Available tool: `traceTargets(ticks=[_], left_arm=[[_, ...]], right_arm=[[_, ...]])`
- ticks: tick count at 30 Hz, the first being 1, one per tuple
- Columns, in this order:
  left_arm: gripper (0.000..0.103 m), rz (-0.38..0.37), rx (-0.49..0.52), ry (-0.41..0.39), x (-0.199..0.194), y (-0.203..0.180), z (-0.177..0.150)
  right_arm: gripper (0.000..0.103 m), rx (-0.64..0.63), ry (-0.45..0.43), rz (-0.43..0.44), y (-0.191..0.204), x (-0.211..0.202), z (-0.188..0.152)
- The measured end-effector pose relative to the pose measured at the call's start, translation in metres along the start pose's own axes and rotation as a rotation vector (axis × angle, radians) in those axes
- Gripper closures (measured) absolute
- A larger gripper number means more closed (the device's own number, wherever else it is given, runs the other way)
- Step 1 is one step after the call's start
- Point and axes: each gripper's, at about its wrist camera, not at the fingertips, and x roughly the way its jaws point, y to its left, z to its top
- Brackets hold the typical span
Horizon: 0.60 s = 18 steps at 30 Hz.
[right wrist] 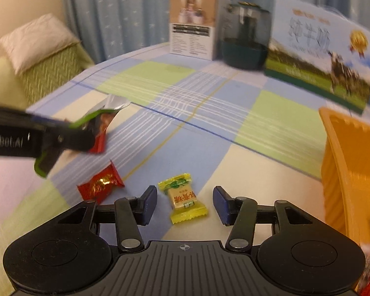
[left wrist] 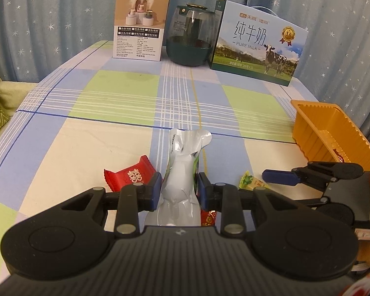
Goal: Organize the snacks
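**Two grippers, one bag held, one candy waiting**

The left gripper [left wrist: 178, 185] is squeezed tight on a silver snack bag [left wrist: 182, 172]. The bag stands up between the two blue pads and looks crumpled. It pokes out past the fingers, above the table [left wrist: 98, 103].

The right gripper [right wrist: 185, 203] is wide apart and holds nothing. A yellow candy [right wrist: 183, 197] lies flat on the table right between its two pads, but the pads are not touching it.

A little farther out, a red candy [right wrist: 102, 183] lies on the table just left of the right gripper. Another red candy [left wrist: 129, 175] sits on the table next to the left gripper's left pad. Off to the right is the orange tray [right wrist: 342, 162], with at least one wrapped snack already in it. That looks like where the snacks go.

At the far end of the table stand a white box [left wrist: 140, 27], a dark green jar [left wrist: 192, 37] and a milk carton box [left wrist: 256, 44].

What could go wrong? The bag is slippery and bent, so it could slide out on the way to the tray. The candy is small and flat, so the pads might close over it and miss, or push it away. The two grippers are near each other, so they could bump.
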Motion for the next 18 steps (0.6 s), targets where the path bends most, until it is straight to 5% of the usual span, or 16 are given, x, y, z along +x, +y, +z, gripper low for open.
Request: traceTargets(ticks=[2,18], left_arm=[[0.075,-0.001,-0.001,0.000,0.000,-0.001,0.000],[0.075,-0.049,-0.028,-0.025,-0.007,-0.019,0.009]], right_arm=[[0.083,0.004,0.013,-0.007,0.000,0.000,0.002],[0.083,0.180,-0.065,-0.017,-0.013,-0.040,0.026]])
